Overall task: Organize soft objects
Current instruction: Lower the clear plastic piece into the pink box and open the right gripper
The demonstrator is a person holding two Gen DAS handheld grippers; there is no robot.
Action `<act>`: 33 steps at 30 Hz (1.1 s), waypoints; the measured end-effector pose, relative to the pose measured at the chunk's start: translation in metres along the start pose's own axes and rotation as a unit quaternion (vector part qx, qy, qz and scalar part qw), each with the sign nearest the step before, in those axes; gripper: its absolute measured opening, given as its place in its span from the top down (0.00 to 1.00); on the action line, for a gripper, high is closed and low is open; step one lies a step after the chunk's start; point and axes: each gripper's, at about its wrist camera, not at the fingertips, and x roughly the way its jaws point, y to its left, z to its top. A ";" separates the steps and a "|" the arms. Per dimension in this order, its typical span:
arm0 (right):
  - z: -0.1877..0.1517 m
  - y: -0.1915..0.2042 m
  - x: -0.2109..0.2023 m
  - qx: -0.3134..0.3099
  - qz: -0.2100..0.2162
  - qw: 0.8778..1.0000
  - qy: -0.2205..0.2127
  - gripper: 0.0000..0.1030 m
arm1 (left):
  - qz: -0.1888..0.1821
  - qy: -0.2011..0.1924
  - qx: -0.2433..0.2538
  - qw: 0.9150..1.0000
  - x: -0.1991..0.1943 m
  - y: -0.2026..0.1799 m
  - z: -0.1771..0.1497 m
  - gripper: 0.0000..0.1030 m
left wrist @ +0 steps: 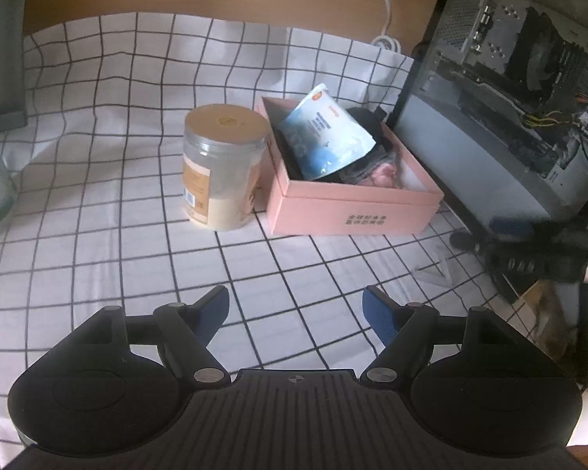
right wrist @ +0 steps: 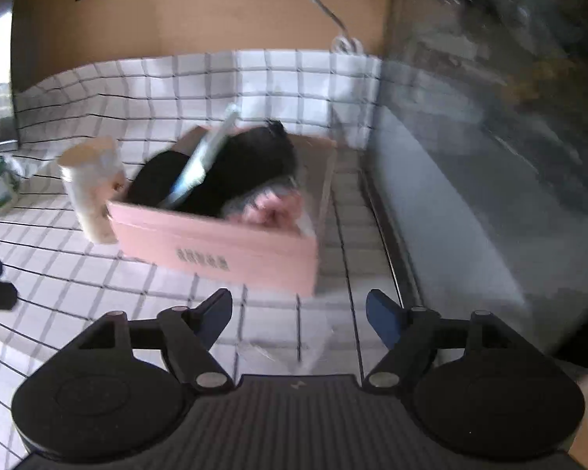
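Pink box (left wrist: 345, 211) already holds a blue bag (left wrist: 325, 133) and dark soft things (right wrist: 251, 160). Both claws, left (left wrist: 296, 309) and right (right wrist: 298, 311), are wide open and empty, so little looks left

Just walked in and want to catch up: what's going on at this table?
A person is tidying soft things into a pink box on the checked cloth, a handheld gripper in each hand. The box already holds a blue pouch, dark fabric and something pink and grey. Both the left gripper and right gripper are open and empty, hovering in front of the box. A jar stands beside the box, untouched.
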 end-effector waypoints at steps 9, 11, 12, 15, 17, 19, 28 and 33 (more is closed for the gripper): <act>-0.036 0.013 0.039 0.070 -0.004 0.996 0.047 0.20 | -0.011 0.030 0.017 0.999 0.004 -0.012 -0.013 0.22; -0.035 0.019 0.044 0.070 -0.015 0.997 0.037 0.18 | -0.007 0.034 0.018 0.999 0.004 -0.011 -0.015 0.22; -0.034 0.021 0.048 0.067 -0.019 0.997 0.036 0.18 | -0.005 0.036 0.016 0.999 0.004 -0.009 -0.016 0.22; -0.034 0.022 0.051 0.062 -0.017 0.997 0.032 0.19 | 0.002 0.041 0.005 0.999 0.005 -0.003 -0.017 0.22; -0.034 0.021 0.051 0.053 -0.012 0.998 0.032 0.25 | 0.006 0.039 -0.004 0.999 0.005 0.002 -0.017 0.22; -0.032 0.020 0.047 0.043 -0.006 0.999 0.033 0.39 | 0.007 0.037 -0.012 0.999 0.005 0.004 -0.017 0.22; -0.016 0.012 0.016 0.020 0.012 1.000 0.021 0.39 | -0.010 0.033 -0.018 0.999 0.013 -0.001 -0.014 0.22; 0.028 0.019 -0.005 -0.002 0.020 0.998 -0.058 0.39 | -0.012 0.031 -0.026 0.999 0.015 0.001 -0.013 0.22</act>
